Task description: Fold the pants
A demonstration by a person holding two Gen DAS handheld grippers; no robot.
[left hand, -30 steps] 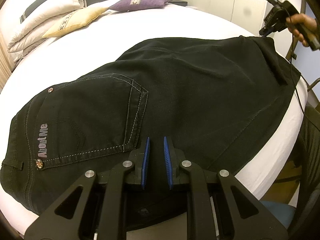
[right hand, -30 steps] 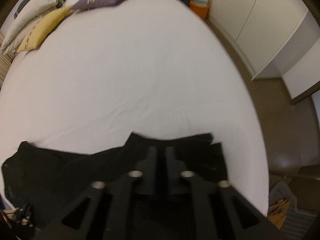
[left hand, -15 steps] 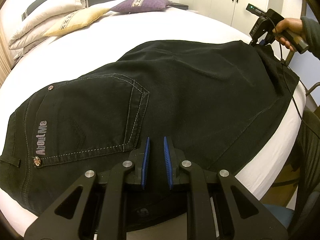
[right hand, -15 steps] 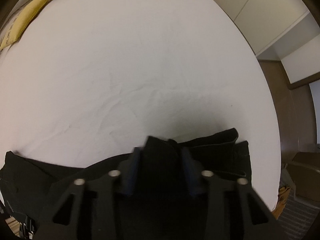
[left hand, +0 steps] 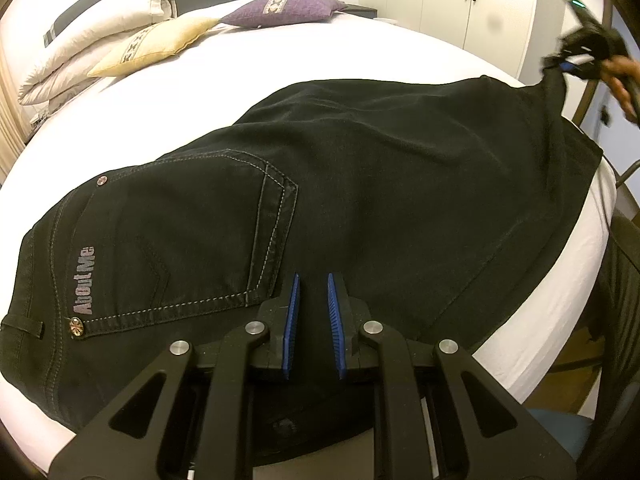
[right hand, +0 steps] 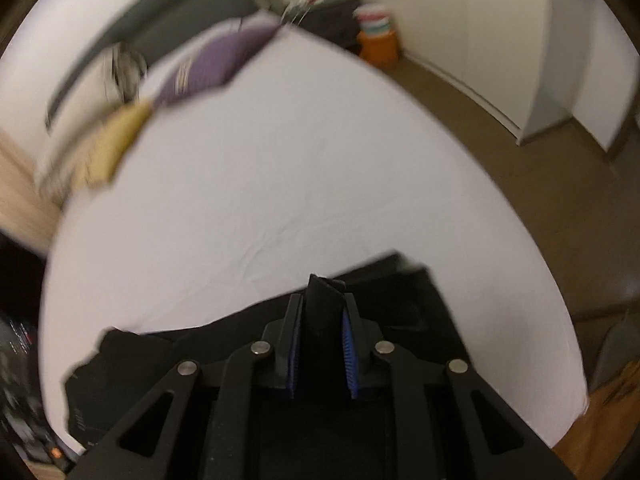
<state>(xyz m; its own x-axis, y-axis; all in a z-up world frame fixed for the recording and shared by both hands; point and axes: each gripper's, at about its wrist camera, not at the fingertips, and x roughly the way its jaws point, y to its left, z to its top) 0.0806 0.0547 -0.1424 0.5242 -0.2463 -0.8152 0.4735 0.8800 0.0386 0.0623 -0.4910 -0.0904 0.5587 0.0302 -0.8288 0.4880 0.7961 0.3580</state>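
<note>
The pants (left hand: 360, 184) are lying across the near edge of the bed (left hand: 280, 60), black denim with a matte, slightly grainy weave, pale contrast stitching outlining a back pocket (left hand: 180, 236), metal rivets at its corners, and grey "AboutMe" lettering beside it. The sheet under them is smooth white cotton, creased only faintly. 2 soft cushions, one yellow (left hand: 152, 42) and one purple (left hand: 288, 10), are sitting by the plump white pillows (left hand: 88, 40) at the head of the bed.

The left gripper (left hand: 312, 312) is resting low over the seat of the pants, its 2 ribbed blue pads nearly together with a narrow slit between them (whether cloth is pinched in it I cannot tell).

The right gripper (right hand: 320, 320) is closing, and a bunched fold of black fabric is standing between its pads, which are pressing it at both sides.

The garment's long axis is running left to right in the left wrist view, waistband at the left, leg ends at the right, where the hem is being lifted off the sheet.
</note>
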